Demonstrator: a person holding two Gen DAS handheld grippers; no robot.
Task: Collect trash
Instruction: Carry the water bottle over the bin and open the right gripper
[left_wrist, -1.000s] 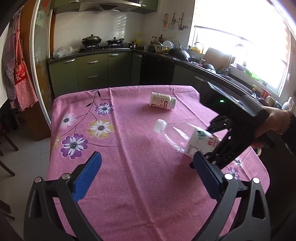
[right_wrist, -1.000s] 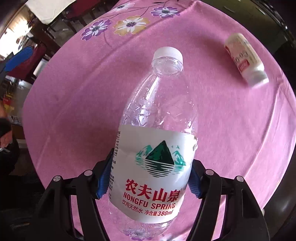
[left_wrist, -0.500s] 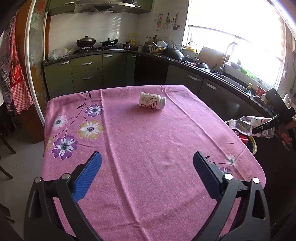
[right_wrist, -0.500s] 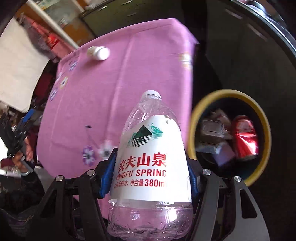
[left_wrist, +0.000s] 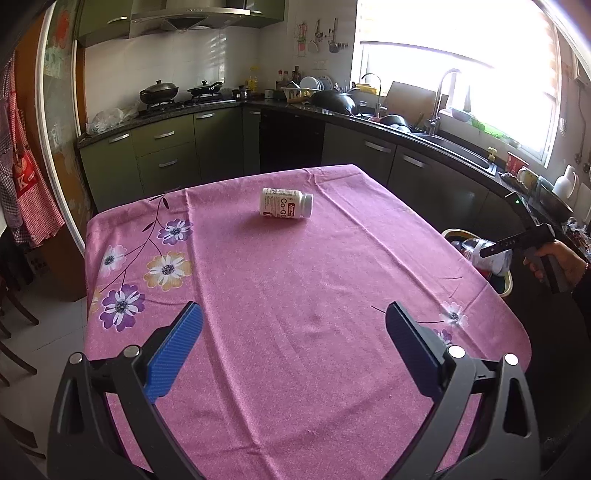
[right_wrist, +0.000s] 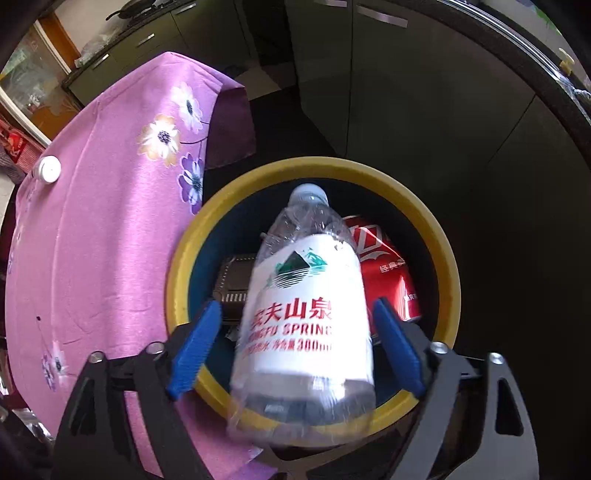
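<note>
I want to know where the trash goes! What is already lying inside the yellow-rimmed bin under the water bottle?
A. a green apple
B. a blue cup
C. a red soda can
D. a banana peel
C: in the right wrist view a crushed red soda can lies inside the yellow-rimmed bin, beside the water bottle.

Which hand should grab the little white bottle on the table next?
Probably the left. The left gripper is open and empty over the pink tablecloth, facing the white pill bottle. The right gripper, jaws just opened, is over the bin, dropping the water bottle.

two bottles (right_wrist: 303, 306) (one pill (left_wrist: 286, 203)), one bin (right_wrist: 424, 218), one can (right_wrist: 384, 266)
</note>
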